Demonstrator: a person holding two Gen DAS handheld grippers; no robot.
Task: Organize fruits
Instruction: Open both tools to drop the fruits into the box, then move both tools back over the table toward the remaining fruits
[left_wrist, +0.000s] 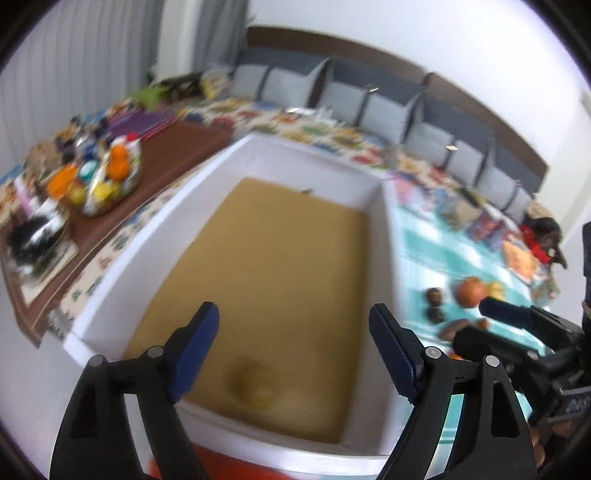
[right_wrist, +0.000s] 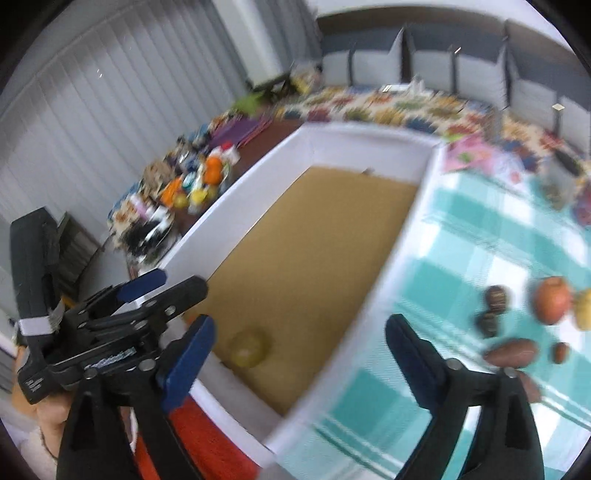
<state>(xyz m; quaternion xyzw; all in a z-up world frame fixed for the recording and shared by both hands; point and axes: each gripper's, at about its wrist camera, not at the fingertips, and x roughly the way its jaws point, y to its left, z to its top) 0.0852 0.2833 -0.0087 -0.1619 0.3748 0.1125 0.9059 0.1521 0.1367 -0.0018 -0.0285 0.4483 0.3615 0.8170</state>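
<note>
A white box (left_wrist: 147, 236) (right_wrist: 369, 129) with a tan floor lies ahead, and a round yellow-green fruit (left_wrist: 253, 382) (right_wrist: 248, 347) rests in its near end. My left gripper (left_wrist: 293, 317) hangs open above that end with nothing between its fingers. To the right of the box, a red-orange apple (left_wrist: 471, 291) (right_wrist: 553, 300), a yellow fruit (right_wrist: 583, 310), small dark fruits (right_wrist: 496, 297) and a brown oblong fruit (right_wrist: 511, 352) lie on a teal checked cloth (right_wrist: 480, 229). My right gripper (right_wrist: 301, 328) is open and empty over the box's right wall. The picture is blurred.
A brown low table (left_wrist: 166, 158) left of the box carries a clear bag of colourful items (left_wrist: 107, 177) (right_wrist: 199, 184). Grey cushions (left_wrist: 369, 99) line the far wall behind a patterned mat. Something red (right_wrist: 207, 435) shows under the box's near edge.
</note>
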